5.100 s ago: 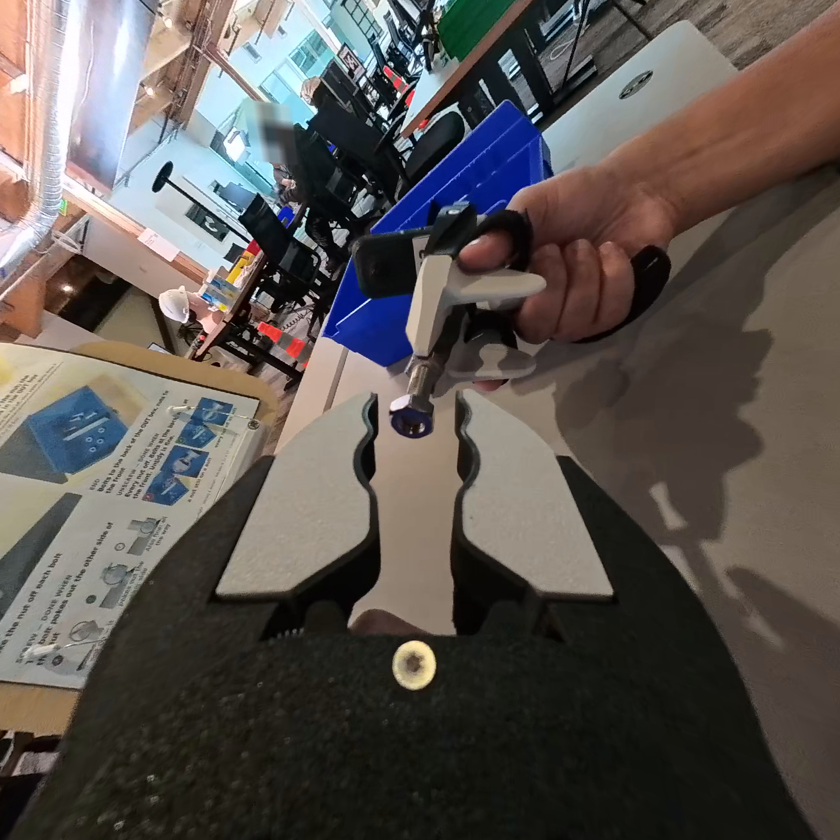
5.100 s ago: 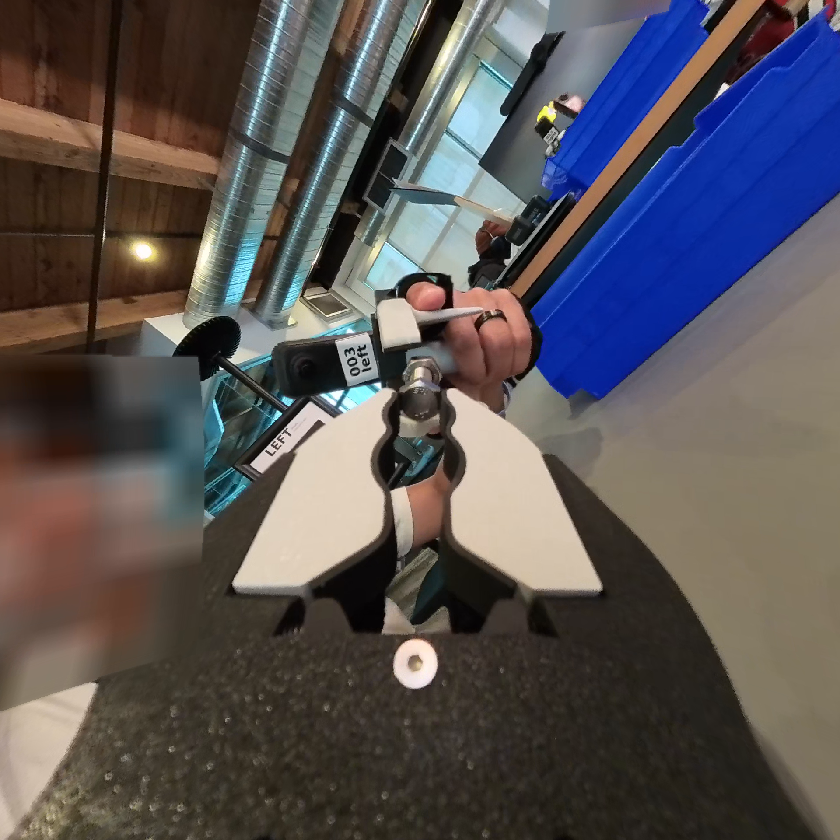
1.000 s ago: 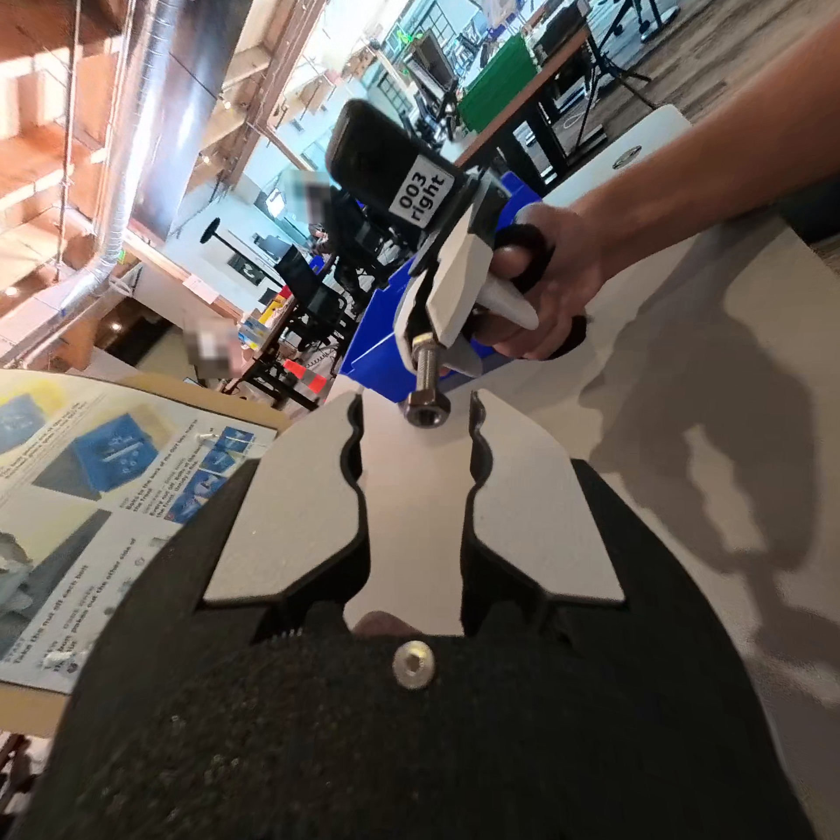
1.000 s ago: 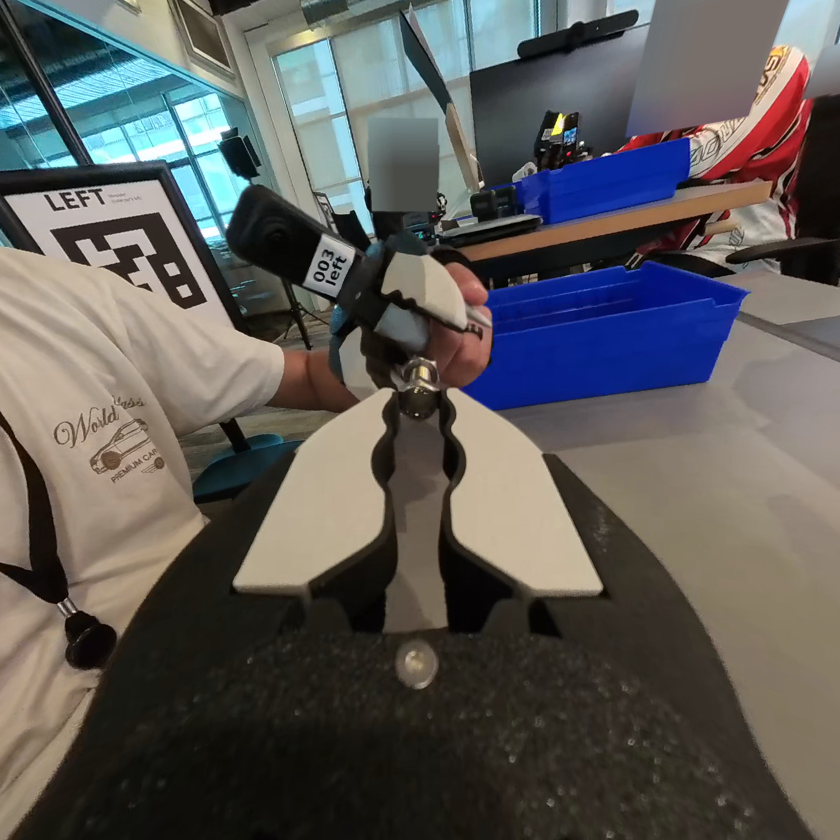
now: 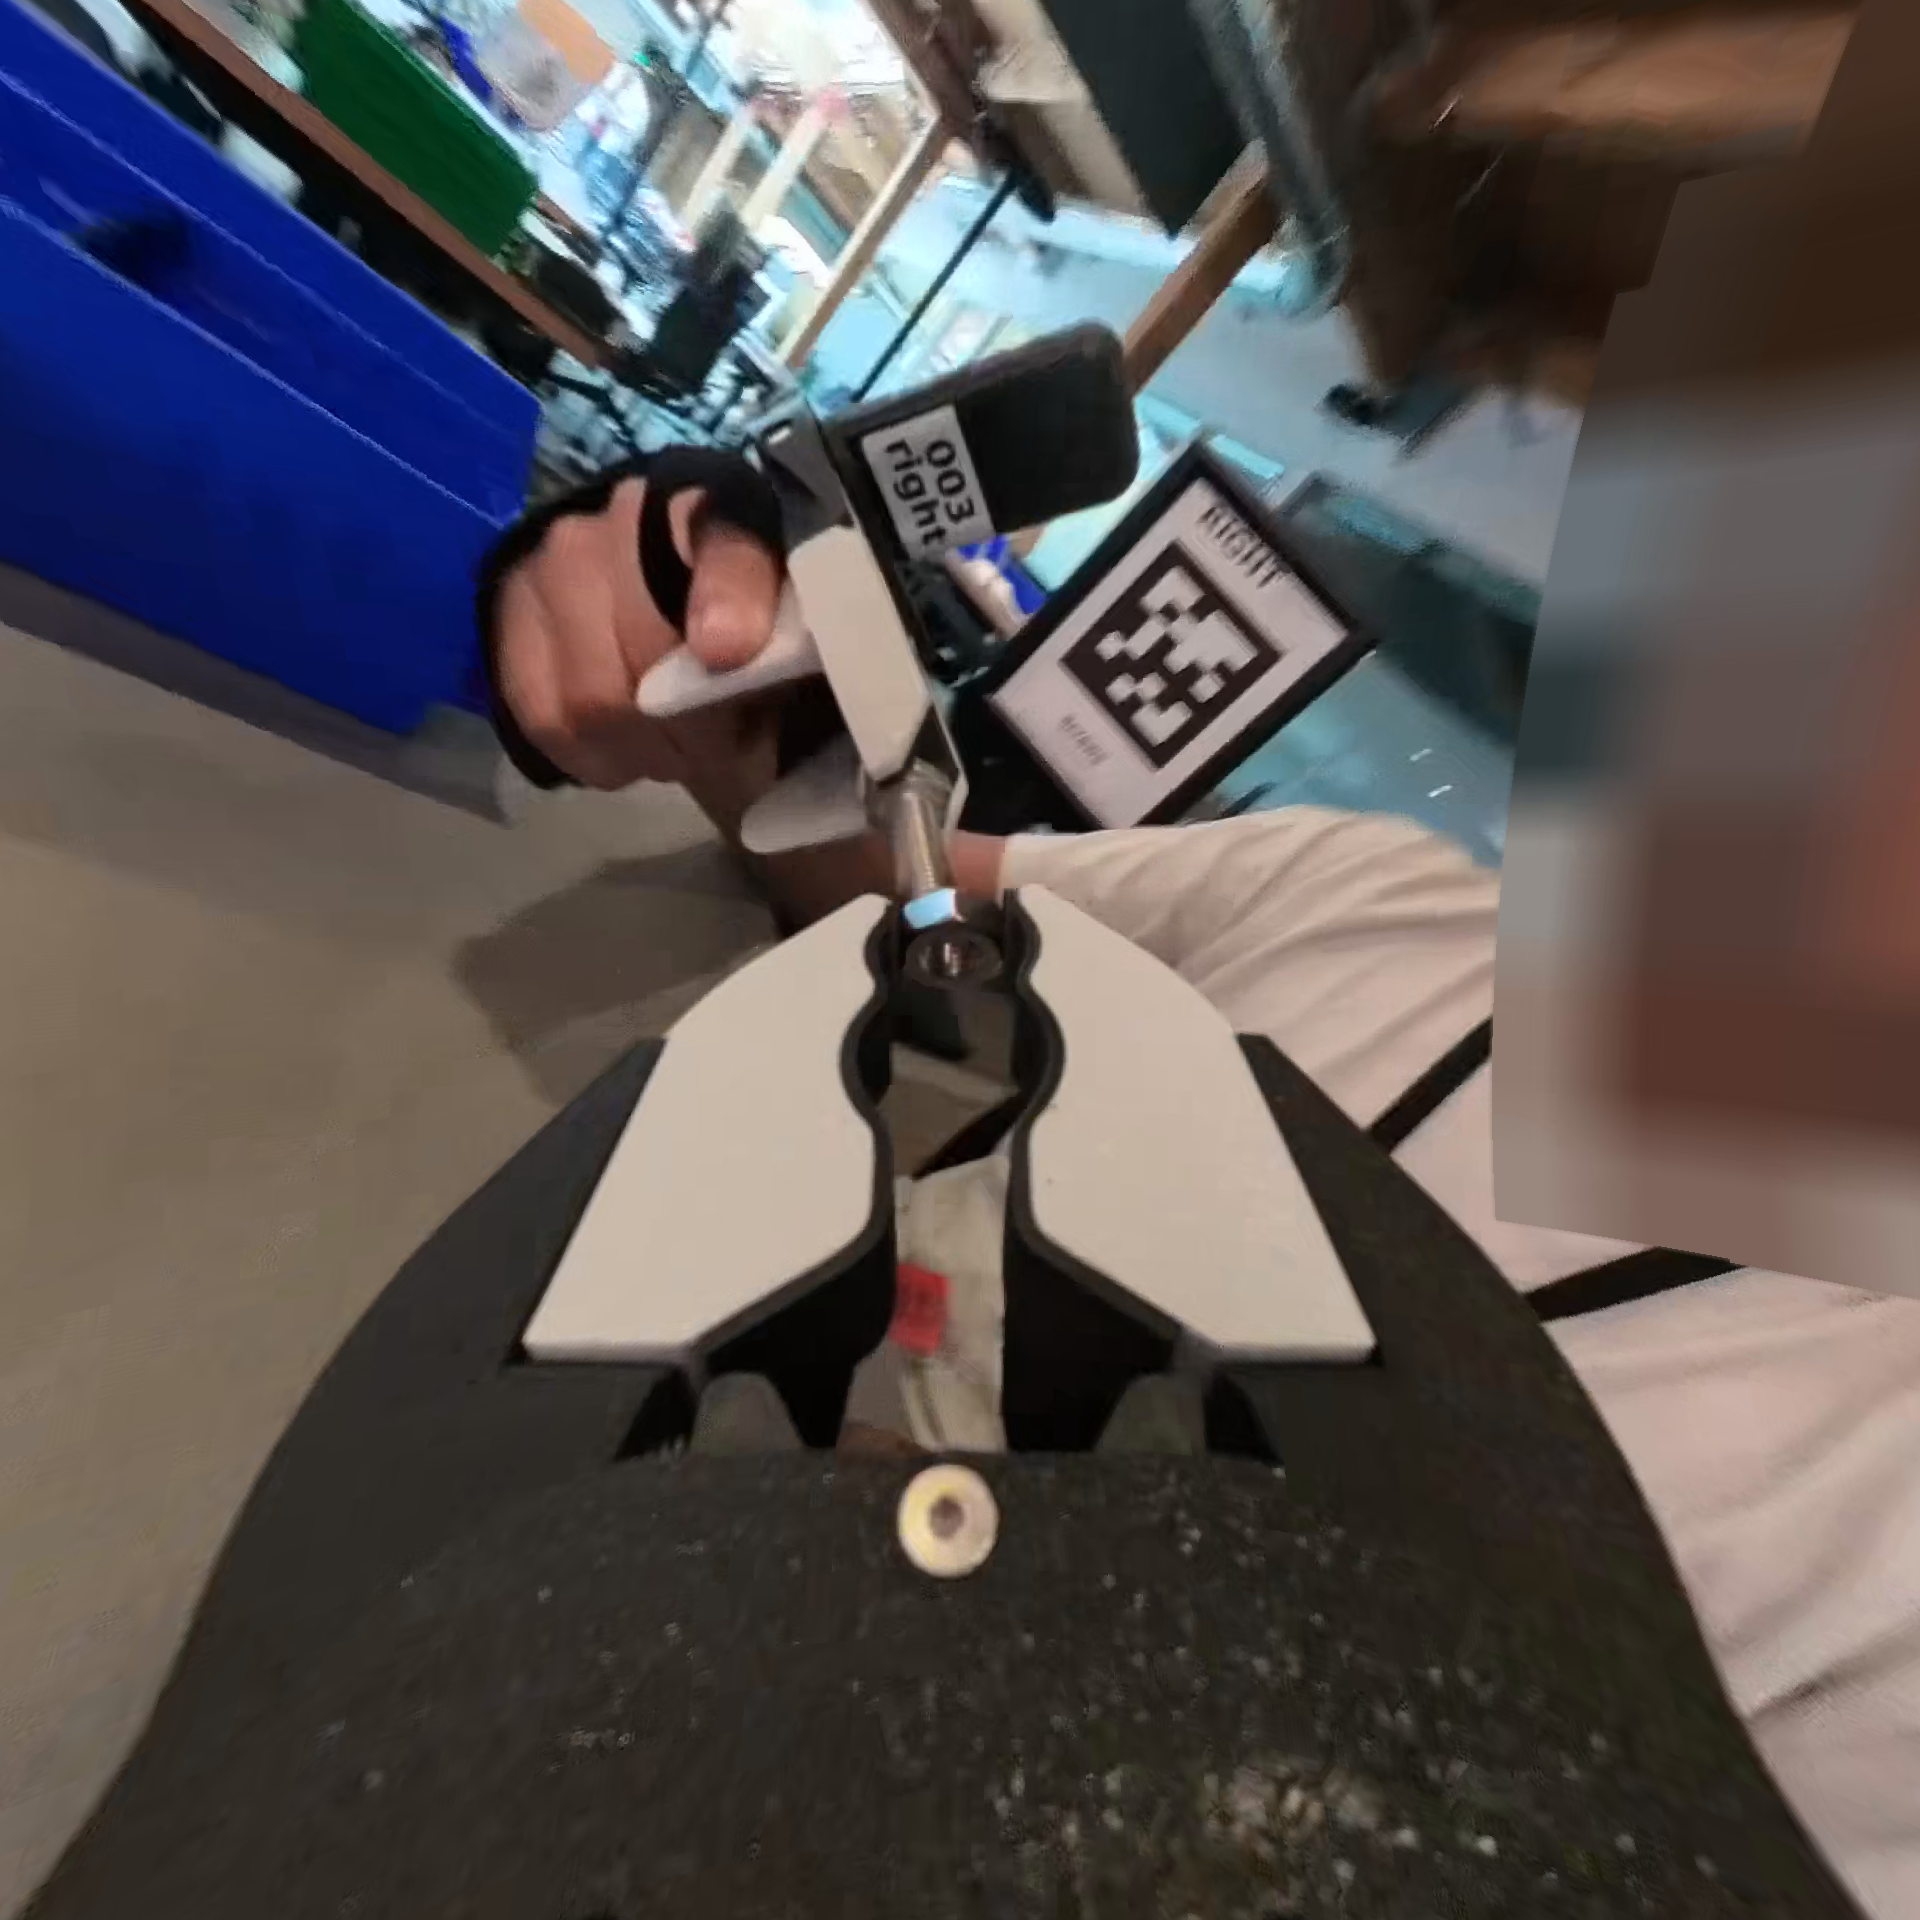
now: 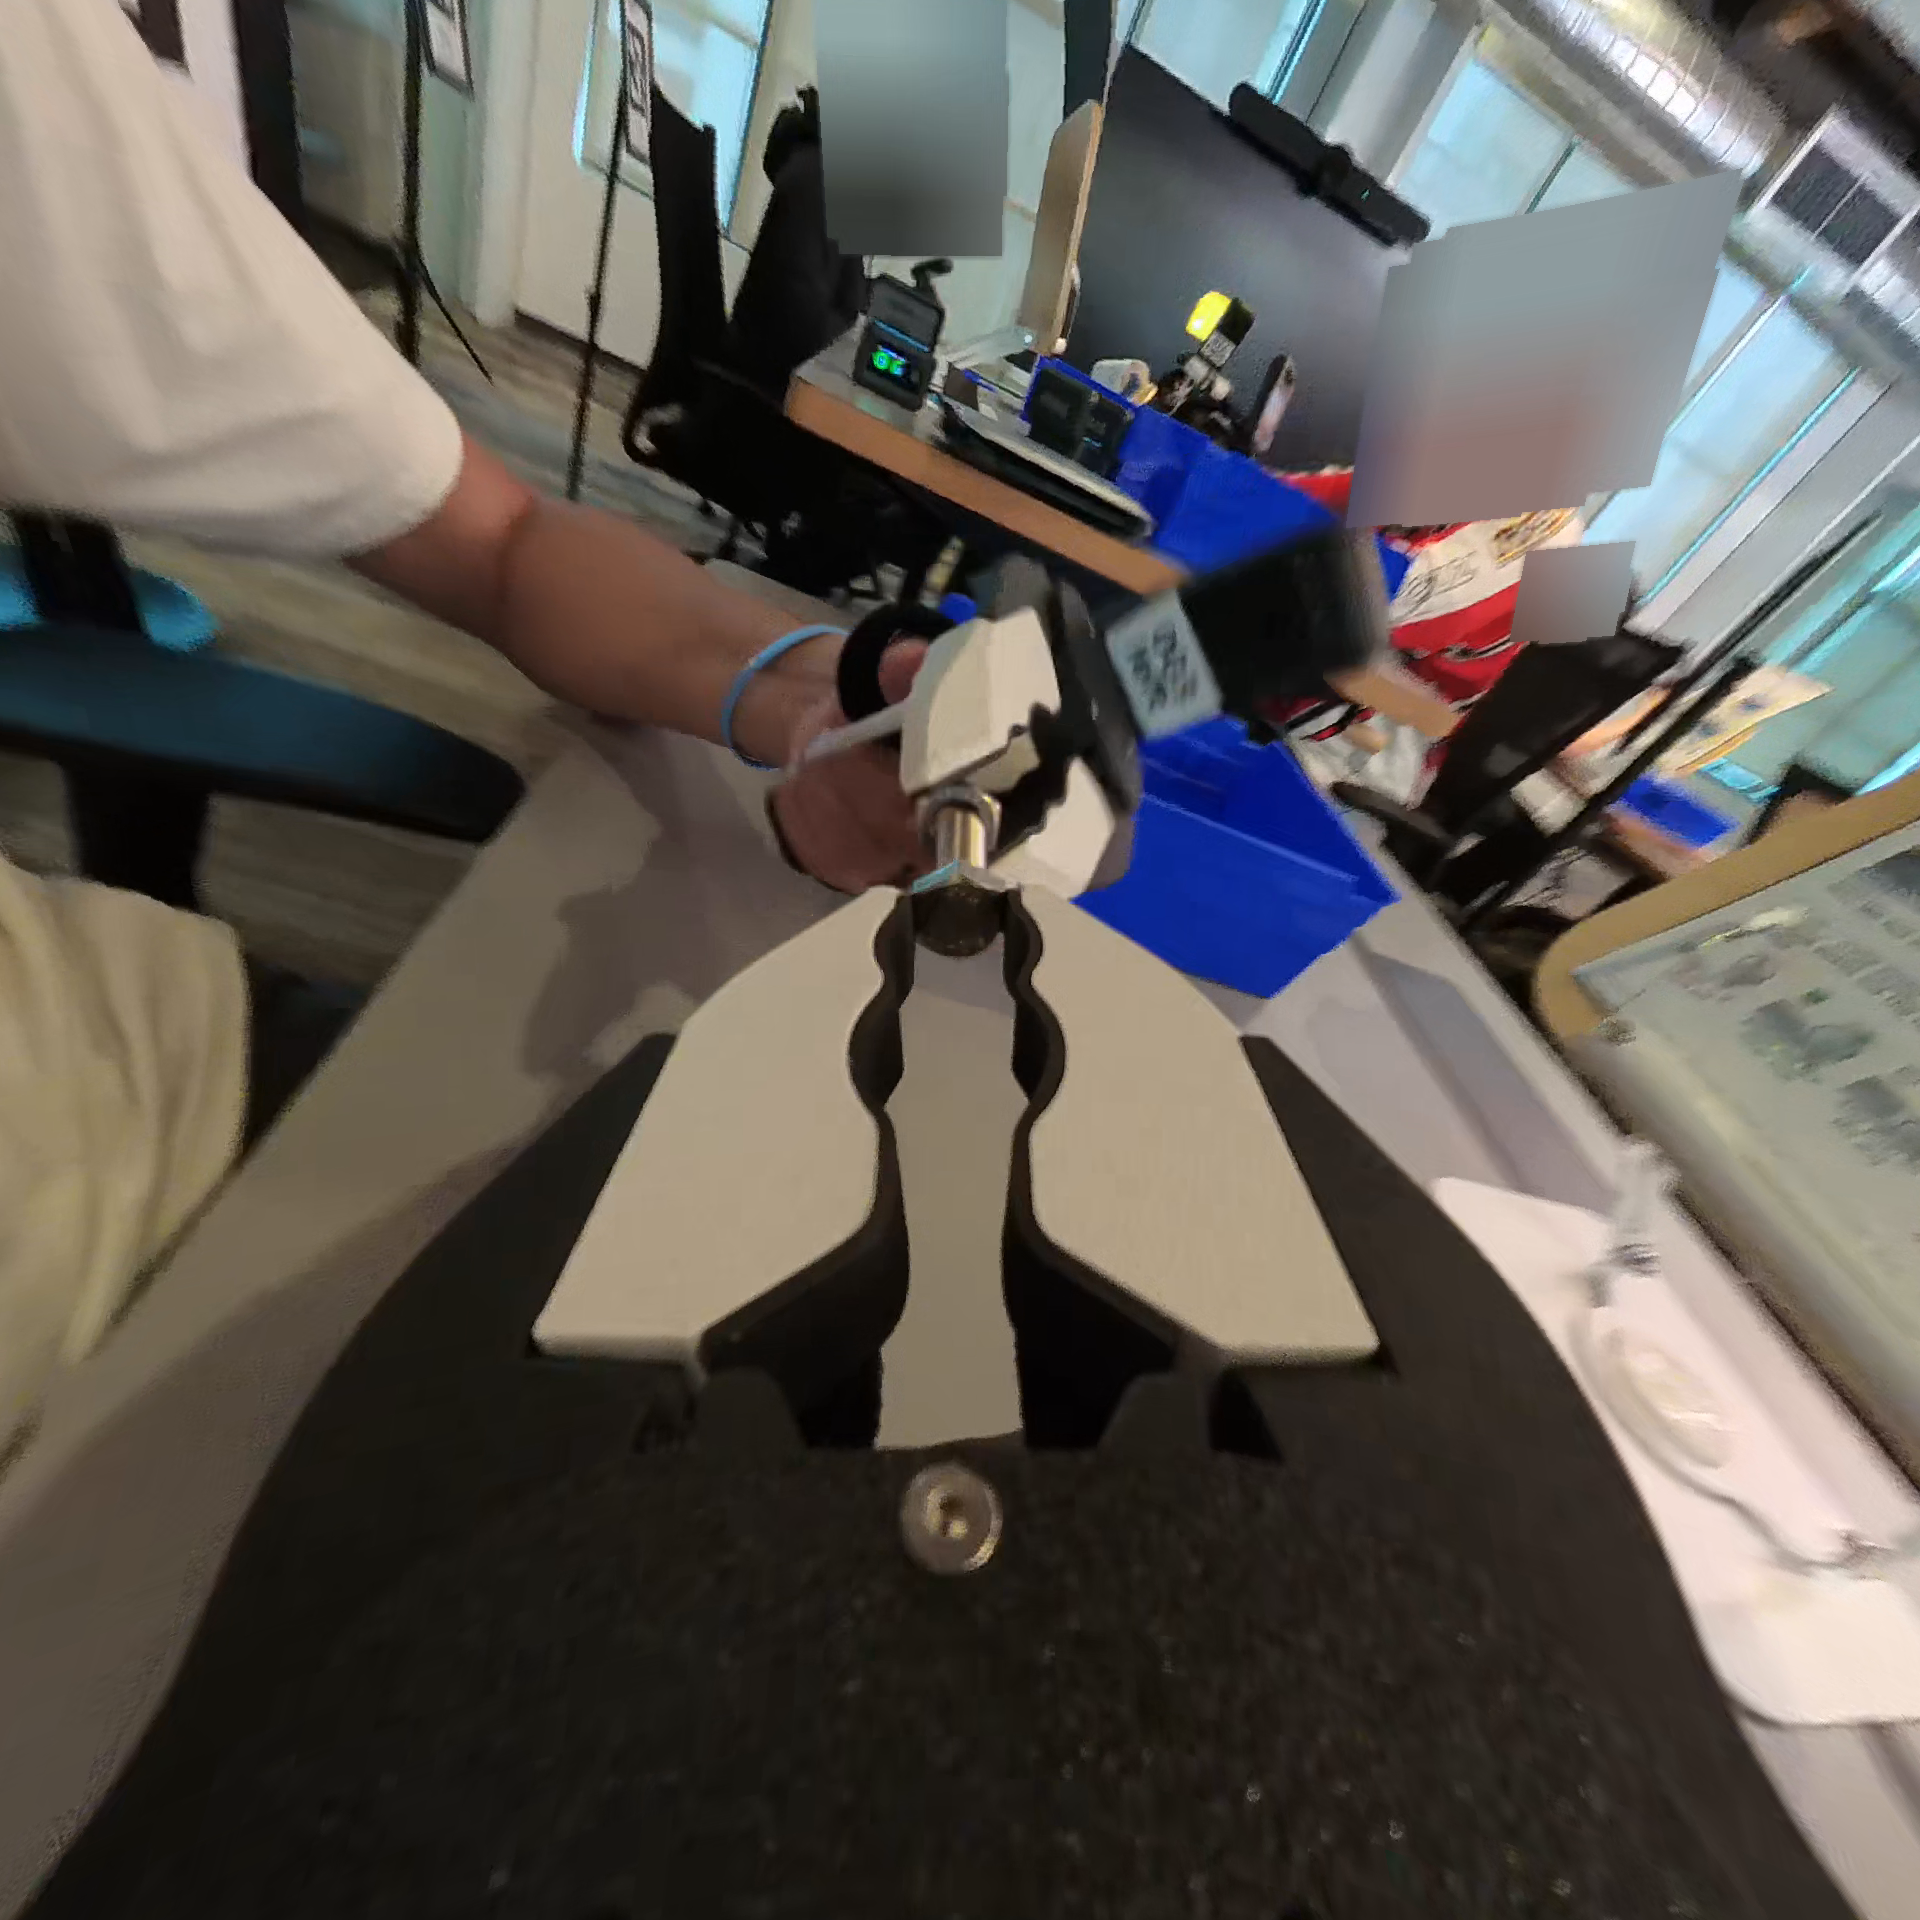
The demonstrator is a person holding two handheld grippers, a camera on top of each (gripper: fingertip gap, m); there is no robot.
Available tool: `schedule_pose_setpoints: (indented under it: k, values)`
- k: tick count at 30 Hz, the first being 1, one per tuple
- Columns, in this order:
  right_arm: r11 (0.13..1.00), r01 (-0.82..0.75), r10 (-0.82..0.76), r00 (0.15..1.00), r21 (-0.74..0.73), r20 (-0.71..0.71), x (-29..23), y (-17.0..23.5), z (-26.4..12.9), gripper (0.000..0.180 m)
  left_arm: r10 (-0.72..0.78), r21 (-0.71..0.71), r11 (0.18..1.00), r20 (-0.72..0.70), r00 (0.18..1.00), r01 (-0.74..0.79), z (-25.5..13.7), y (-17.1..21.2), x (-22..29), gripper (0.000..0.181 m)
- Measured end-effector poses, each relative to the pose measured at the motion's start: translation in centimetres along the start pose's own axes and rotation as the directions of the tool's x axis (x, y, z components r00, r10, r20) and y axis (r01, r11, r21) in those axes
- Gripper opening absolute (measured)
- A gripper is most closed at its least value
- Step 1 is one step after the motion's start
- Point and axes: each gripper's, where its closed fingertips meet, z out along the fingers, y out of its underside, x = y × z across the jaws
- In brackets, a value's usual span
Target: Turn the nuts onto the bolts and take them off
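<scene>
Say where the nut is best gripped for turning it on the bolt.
Grip the nut across two opposite flats, coming end-on from the free end of the bolt, as the left gripper does. The right gripper holds the head end, so probably only that side is open.

Left claw pinches a dark nut between its grey fingertips, nut bore facing the camera. Directly ahead, the right claw, held in a hand, grips a steel bolt by its head end; the threaded shank points down at the nut, its tip just at the nut's far face, contact unclear. Grey bench spreads left of the claw. Blue bin sits far left beyond the hand. A framed black-and-white marker board stands ahead to the right. White sleeve lies just right of the fingertips. Background blurred.
</scene>
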Motion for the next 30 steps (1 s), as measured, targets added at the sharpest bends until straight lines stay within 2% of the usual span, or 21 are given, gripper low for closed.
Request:
schedule_pose_setpoints:
  k: [2,6,9,11,13,14,15,16,17,18,19,20,24,30]
  values:
    - [0.998,0.056,-0.057,0.998,-0.037,-0.030,0.2,0.2,-0.2,0.016,-0.085,0.006,0.996,-0.002,0.996,0.085,-0.3,0.1,-0.8,0.017]
    - [0.999,0.026,-0.027,0.999,-0.032,-0.034,0.6,0.4,-0.4,0.016,-0.010,-0.035,0.999,0.061,0.998,0.012,-0.3,0.8,-1.6,0.018]
    - [0.996,-0.087,0.083,0.993,-0.034,-0.086,2.1,0.9,-0.4,0.016,0.167,-0.035,0.986,0.178,0.970,-0.164,-0.9,0.2,-2.4,0.018]
    - [0.983,-0.184,0.181,0.971,-0.006,-0.154,3.6,1.2,-0.5,0.016,0.291,-0.037,0.953,0.369,0.883,-0.299,-2.1,-1.0,-4.1,0.018]
    - [0.950,-0.310,0.307,0.921,0.026,-0.240,5.2,2.0,-0.5,0.016,0.361,-0.044,0.904,0.611,0.704,-0.426,-4.4,-2.8,-6.3,0.018]
    - [0.931,-0.365,0.358,0.890,0.030,-0.282,5.8,2.7,-0.4,0.016,0.384,-0.058,0.867,0.711,0.589,-0.495,-5.8,-3.7,-6.9,0.018]
    - [0.916,-0.401,0.387,0.862,0.028,-0.328,6.3,3.4,-0.3,0.016,0.399,-0.094,0.813,0.808,0.434,-0.574,-7.4,-4.7,-7.3,0.018]
    - [0.907,-0.421,0.396,0.838,0.017,-0.374,6.7,4.0,-0.3,0.016,0.380,-0.156,0.763,0.893,0.240,-0.627,-9.5,-5.5,-7.6,0.018]
    - [0.899,-0.438,0.399,0.814,0.004,-0.423,7.0,4.7,-0.3,0.016,0.332,-0.218,0.724,0.942,0.055,-0.654,-11.5,-6.1,-7.4,0.018]
    - [0.891,-0.454,0.398,0.785,-0.005,-0.475,7.4,5.4,-0.4,0.016,0.280,-0.252,0.690,0.957,-0.070,-0.679,-12.9,-6.4,-6.8,0.018]
    - [0.883,-0.469,0.399,0.748,0.002,-0.530,7.7,6.0,-0.6,0.016,0.241,-0.263,0.668,0.962,-0.131,-0.696,-13.5,-6.3,-6.3,0.018]
    - [0.873,-0.487,0.405,0.711,0.012,-0.575,8.1,6.6,-0.8,0.016,0.221,-0.264,0.658,0.963,-0.154,-0.705,-13.7,-6.1,-6.1,0.018]
    - [0.854,-0.520,0.424,0.670,0.022,-0.610,8.3,7.8,-1.0,0.016,0.261,-0.318,0.670,0.947,-0.188,-0.671,-12.7,-5.0,-7.3,0.018]
    - [0.872,-0.488,0.362,0.683,-0.028,-0.634,8.5,8.2,-1.3,0.016,0.240,-0.213,0.779,0.970,-0.034,-0.590,-12.3,-3.8,-9.7,0.018]
